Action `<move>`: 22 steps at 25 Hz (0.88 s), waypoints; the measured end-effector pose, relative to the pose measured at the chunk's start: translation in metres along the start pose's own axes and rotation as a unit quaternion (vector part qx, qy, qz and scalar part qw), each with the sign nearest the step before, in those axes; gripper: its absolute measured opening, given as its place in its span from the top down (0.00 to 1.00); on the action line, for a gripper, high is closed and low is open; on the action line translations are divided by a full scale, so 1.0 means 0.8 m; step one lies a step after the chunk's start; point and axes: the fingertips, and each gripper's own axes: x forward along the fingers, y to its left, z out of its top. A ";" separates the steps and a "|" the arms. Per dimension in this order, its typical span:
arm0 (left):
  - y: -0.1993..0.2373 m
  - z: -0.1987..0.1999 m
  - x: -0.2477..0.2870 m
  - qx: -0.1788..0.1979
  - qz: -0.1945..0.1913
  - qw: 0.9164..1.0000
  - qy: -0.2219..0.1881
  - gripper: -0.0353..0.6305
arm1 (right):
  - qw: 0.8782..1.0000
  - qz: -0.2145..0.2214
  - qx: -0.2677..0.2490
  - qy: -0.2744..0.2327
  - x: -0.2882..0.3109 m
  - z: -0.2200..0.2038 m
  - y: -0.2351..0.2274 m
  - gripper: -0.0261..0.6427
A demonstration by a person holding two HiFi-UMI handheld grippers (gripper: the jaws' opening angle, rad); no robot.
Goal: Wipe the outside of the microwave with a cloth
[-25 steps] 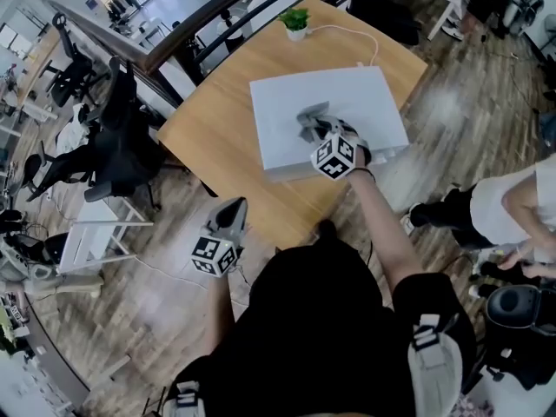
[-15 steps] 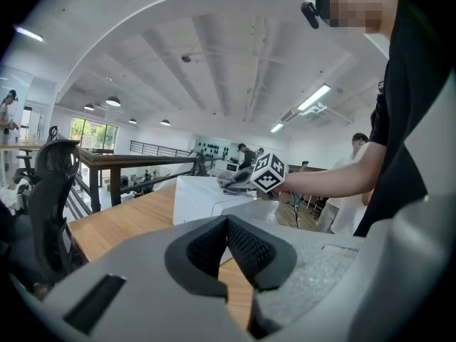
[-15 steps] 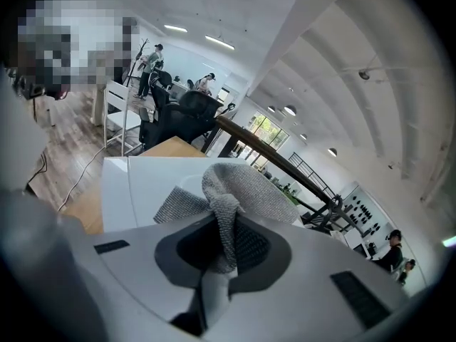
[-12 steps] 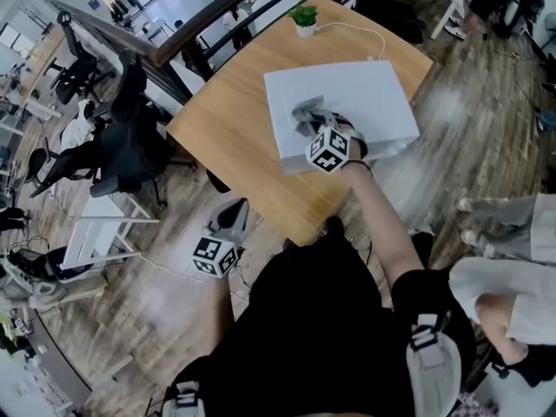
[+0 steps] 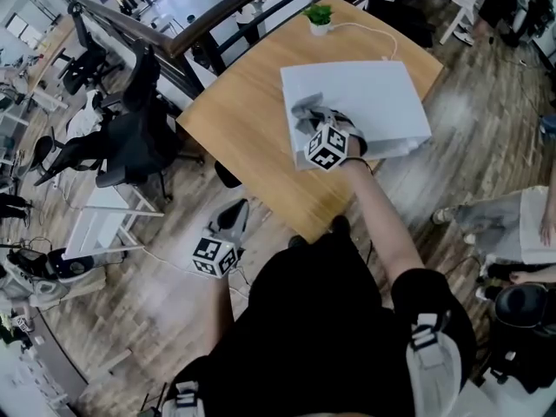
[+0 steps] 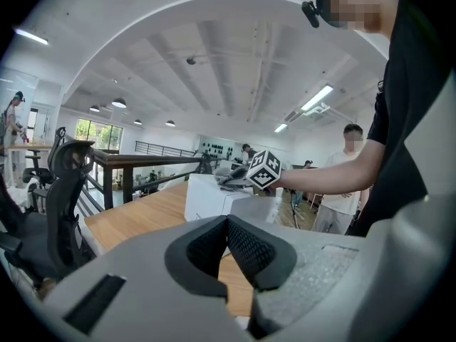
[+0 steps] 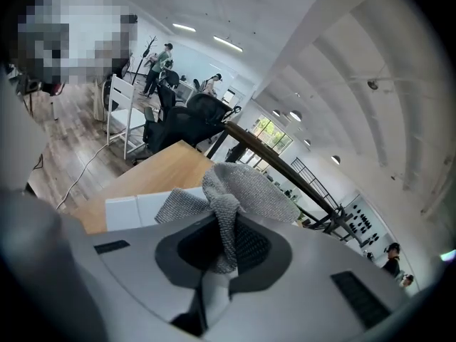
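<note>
The right gripper (image 7: 224, 244) has its jaws clamped on a fold of the grey cloth (image 7: 246, 187); the rest of the cloth bunches up above the pads. In the head view the cloth (image 5: 308, 109) is pressed onto the top of the white microwave (image 5: 373, 94), close to its left edge and near its front. One second ago the cloth lay nearer the middle of the top, so it has travelled leftward across the panel with the right gripper (image 5: 314, 124). The microwave stands on the right part of the tabletop (image 5: 234, 120), its front along the near right edge. A small potted plant (image 5: 319, 16) stands at the far corner. The right arm is stretched forward over the near edge, forearm bare. The left gripper (image 6: 228, 244) has its jaws closed together with nothing between them. It (image 5: 233, 215) hangs low off the near left edge, above the floor, in the same place as before, on a bent left arm.
</note>
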 end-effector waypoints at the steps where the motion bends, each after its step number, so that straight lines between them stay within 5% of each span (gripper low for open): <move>1: 0.002 -0.001 -0.003 0.000 0.001 1.000 -0.001 0.94 | 1.000 0.000 -0.005 0.000 0.002 0.004 0.004 0.94; 22: 0.022 -0.001 -0.008 -0.018 0.049 0.999 -0.009 0.94 | 0.998 -0.017 -0.064 0.021 0.075 0.029 -0.035 0.94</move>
